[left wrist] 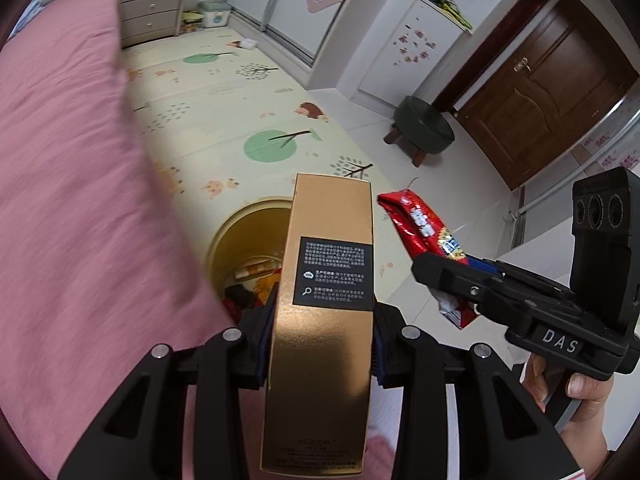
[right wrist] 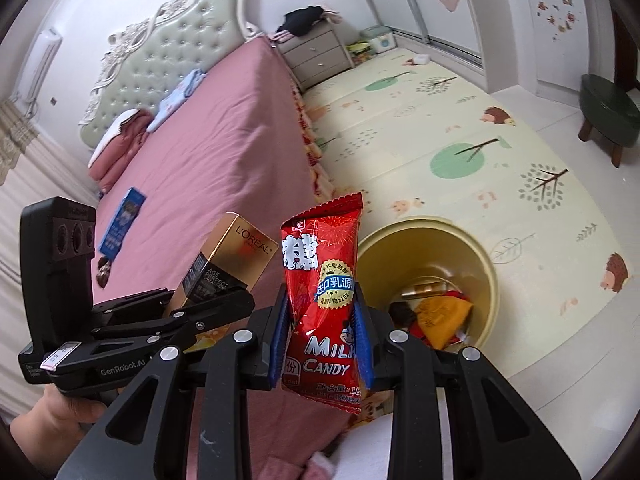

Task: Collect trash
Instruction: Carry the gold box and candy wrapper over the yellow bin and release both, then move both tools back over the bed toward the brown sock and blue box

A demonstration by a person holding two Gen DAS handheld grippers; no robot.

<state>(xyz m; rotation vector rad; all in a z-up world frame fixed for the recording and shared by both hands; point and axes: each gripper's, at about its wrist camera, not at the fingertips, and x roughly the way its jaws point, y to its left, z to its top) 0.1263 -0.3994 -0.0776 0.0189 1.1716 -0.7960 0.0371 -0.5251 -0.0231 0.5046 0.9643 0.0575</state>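
My left gripper (left wrist: 320, 344) is shut on a tall gold L'Oreal box (left wrist: 324, 304), held above the near rim of a yellow round bin (left wrist: 240, 224) on the floor beside the bed. The bin holds several wrappers. My right gripper (right wrist: 322, 340) is shut on a red milk candy bag (right wrist: 320, 296), just left of the same bin (right wrist: 472, 248). The right gripper with the red bag (left wrist: 420, 228) shows at the right of the left wrist view. The left gripper and gold box (right wrist: 236, 256) show at the left of the right wrist view.
A bed with a pink sheet (right wrist: 208, 152) stands left of the bin; a blue packet (right wrist: 122, 220) and a small dark item lie on it. A patterned play mat (left wrist: 224, 112) covers the floor. A green stool (left wrist: 424, 124), a wooden door and a bedside drawer unit (right wrist: 316, 56) stand farther off.
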